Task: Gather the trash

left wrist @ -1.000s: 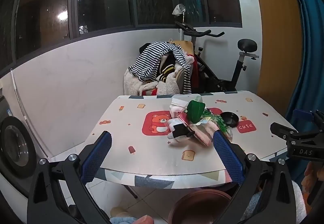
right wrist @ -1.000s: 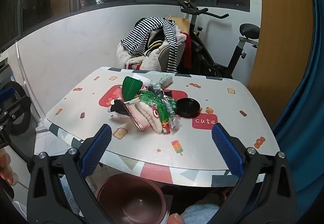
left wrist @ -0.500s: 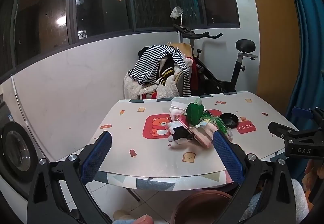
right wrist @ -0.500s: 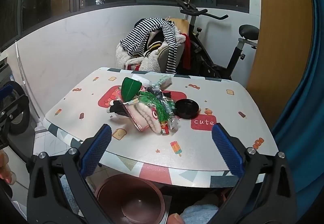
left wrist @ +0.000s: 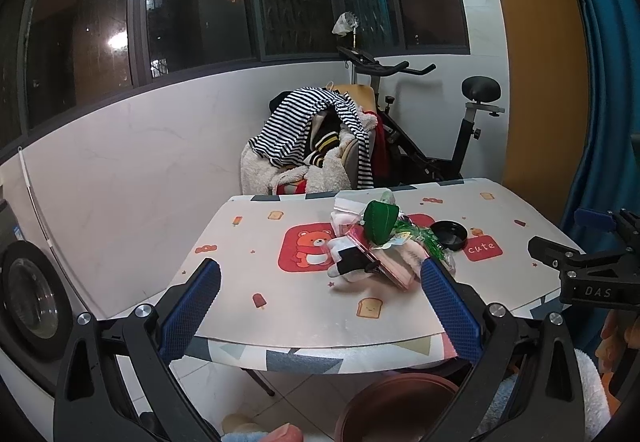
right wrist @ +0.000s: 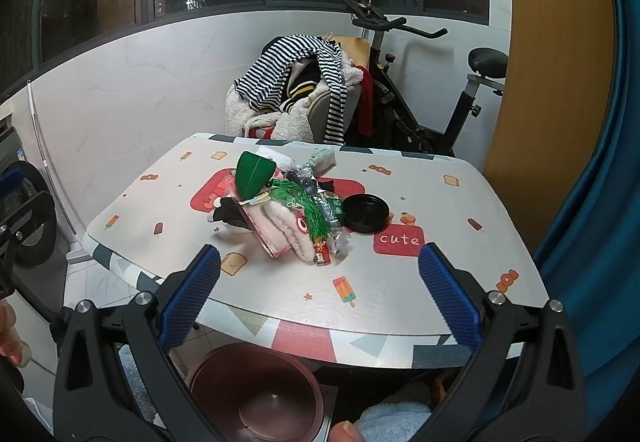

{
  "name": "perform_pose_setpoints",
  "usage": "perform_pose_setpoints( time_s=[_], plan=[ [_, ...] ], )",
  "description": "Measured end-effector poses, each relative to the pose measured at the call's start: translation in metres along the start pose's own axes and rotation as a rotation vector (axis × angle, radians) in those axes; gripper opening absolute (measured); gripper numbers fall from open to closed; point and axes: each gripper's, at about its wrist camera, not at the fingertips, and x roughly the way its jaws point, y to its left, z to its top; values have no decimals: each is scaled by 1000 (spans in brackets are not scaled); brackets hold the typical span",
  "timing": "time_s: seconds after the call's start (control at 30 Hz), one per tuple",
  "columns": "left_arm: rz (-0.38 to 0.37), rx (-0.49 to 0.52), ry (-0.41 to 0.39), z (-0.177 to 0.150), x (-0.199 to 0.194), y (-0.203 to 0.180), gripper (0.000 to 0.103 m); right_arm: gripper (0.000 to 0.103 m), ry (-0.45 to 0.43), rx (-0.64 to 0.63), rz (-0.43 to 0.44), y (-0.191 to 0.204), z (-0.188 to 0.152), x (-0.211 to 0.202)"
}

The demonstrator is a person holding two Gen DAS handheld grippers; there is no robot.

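Dark windows [left wrist: 192,14] and white wall behind; at 12 o'clock beyond the table [right wrist: 440,282], clothes-heaped chair [right wrist: 304,90] and exercise bike [right wrist: 420,82]. Trash pile [right wrist: 288,206] heaped mid-table, black lid [right wrist: 366,212] touching it at 3 o'clock. Left gripper [left wrist: 320,306] and right gripper [right wrist: 318,294] both spread wide, empty, short of the near table edge. Brown bin [right wrist: 256,390] on floor at 6 o'clock.

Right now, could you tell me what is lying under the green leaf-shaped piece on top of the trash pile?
The green leaf-shaped piece rests on a pink flat packet and green tassel threads. Whatever lies deeper under them on the table is covered.
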Motion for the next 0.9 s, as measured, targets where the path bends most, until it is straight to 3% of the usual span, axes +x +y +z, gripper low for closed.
perform_pose_setpoints(
  time_s=[0.9],
  plan=[
    [-8,-7,3,-4,-1,-2,98,97,5,0,-9,-6,-2,-6]
  ],
)
